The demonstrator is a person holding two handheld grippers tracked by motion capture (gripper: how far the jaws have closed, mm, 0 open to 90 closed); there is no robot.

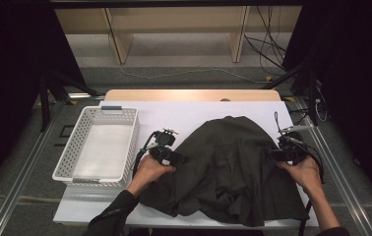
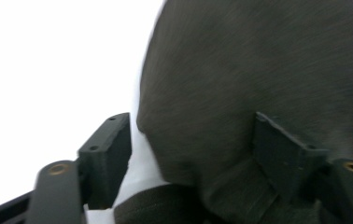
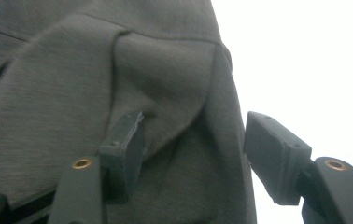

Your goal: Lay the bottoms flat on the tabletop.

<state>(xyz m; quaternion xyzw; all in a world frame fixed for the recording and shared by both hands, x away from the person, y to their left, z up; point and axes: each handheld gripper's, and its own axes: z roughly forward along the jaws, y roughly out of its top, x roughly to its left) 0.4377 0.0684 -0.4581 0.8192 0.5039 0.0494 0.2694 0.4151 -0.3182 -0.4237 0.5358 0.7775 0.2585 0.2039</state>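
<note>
On the white table (image 1: 184, 115), dark cloth (image 1: 228, 167) shows no label.

both hands low and apart, left gripper (image 1: 173, 156) and right gripper (image 1: 278, 154) jaws spread wide.

Both grippers black. Left gripper (image 1: 176, 158): boxy body, small silver-topped block on top, black cable looping off its rear. Right gripper (image 1: 272, 154): same build, black cable plus a thin upright wire. Jaws are flat matte-black blocks with small screw holes, brass bushings at the arm pivots. Left forearm in dark long sleeve (image 1: 111, 214).
</note>
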